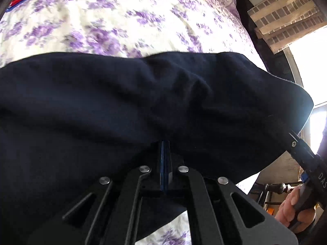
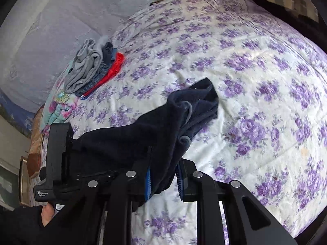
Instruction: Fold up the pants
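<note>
The dark navy pants [image 1: 143,102] hang stretched between both grippers above the floral bedspread [image 1: 102,20]. My left gripper [image 1: 164,149] is shut on the pants' edge, its fingertips buried in the cloth. In the right wrist view the pants [image 2: 159,126] drape over my right gripper [image 2: 163,175], whose blue pads [image 2: 148,181] pinch a fold of the cloth with a gap still showing between them. The left gripper's body [image 2: 57,159] shows at the left of that view, holding the other end. The right gripper [image 1: 300,149] shows at the right edge of the left wrist view.
A pile of folded clothes [image 2: 92,69], grey, blue and red, lies at the far left of the bed [image 2: 245,81]. A pale wall [image 2: 61,20] runs behind it. A window and a building [image 1: 286,16] show at the right.
</note>
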Demonstrator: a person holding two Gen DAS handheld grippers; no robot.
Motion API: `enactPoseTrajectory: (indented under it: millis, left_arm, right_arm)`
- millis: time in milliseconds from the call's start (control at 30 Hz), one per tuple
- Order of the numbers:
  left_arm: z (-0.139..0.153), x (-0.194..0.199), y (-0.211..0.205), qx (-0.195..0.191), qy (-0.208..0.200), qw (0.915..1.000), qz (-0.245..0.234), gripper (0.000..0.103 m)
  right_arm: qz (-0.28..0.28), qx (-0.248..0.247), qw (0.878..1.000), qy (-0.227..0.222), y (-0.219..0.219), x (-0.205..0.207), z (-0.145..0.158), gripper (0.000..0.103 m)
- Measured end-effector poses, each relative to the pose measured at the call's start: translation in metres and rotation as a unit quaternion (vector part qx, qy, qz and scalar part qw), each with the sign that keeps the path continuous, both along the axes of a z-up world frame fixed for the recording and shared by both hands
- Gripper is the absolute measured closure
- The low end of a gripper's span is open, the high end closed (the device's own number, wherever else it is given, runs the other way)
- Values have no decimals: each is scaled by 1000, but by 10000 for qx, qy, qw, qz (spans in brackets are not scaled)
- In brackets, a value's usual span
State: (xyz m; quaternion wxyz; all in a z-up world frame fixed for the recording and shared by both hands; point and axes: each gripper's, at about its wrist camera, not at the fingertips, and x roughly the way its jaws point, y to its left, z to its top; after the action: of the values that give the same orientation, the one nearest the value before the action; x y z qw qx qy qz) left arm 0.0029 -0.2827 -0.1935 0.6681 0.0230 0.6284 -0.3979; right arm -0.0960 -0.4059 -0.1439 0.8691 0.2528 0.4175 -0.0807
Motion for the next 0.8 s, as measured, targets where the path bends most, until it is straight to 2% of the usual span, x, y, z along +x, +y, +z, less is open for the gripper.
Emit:
enactPoseTrajectory:
  millis: [100, 167, 233, 300, 367, 400, 467, 533, 567, 633, 667, 733, 767, 800]
  left_arm:
    - [21, 11, 52, -151, -21, 9990, 416, 103]
    - [30, 19, 103, -140, -76, 9964, 835, 103]
    - [33, 28, 160, 20, -182, 9905, 1365, 103]
    - [30, 37, 224, 351, -311, 9784, 2014, 103]
    - [21, 45, 274, 470, -199, 9661, 2531, 103]
    - [13, 48, 294, 427, -19, 9611, 2729, 103]
    - [-4, 50, 317, 33, 337, 9565, 2897, 102]
    - [-11, 47, 328, -333, 412, 9495, 3093, 102]
    - [-13, 45, 329, -400, 409, 9476, 3142, 102]
    - [-13, 42, 332, -491, 404, 9445, 3223, 102]
    - [-13, 40, 332, -520, 388, 9448, 3213, 102]
    - [-14, 39, 339, -592, 424, 9443, 3211, 102]
    - [-14, 40, 339, -619, 454, 9437, 3218, 102]
    - [-14, 41, 338, -635, 473, 9434, 3221, 102]
  right_arm:
    - [840, -290, 9958, -218, 44, 21, 24, 83]
    - [1642, -604, 9840, -342, 85, 37, 36, 82]
    - [2519, -876, 9632, -323, 130, 52, 39, 82]
    - [3328, -1019, 9373, -189, 174, 68, 29, 82]
    - [4025, -854, 9114, 68, 213, 84, 7, 82]
    - [4273, -726, 9009, 237, 228, 90, -9, 82]
    - [4509, -709, 8871, 679, 252, 102, -46, 82]
    - [4572, -1017, 8745, 1263, 269, 106, -80, 77]
    - [4580, -1201, 8724, 1216, 274, 102, -80, 77]
    - [4653, -1513, 8649, 1115, 283, 94, -67, 74]
    - [4667, -1555, 8637, 1096, 284, 90, -59, 69]
    - [4719, -1358, 8656, 984, 282, 82, -37, 67]
    - [4747, -1216, 8673, 879, 280, 78, -23, 62]
    - [4763, -1082, 8694, 741, 277, 74, -8, 53]
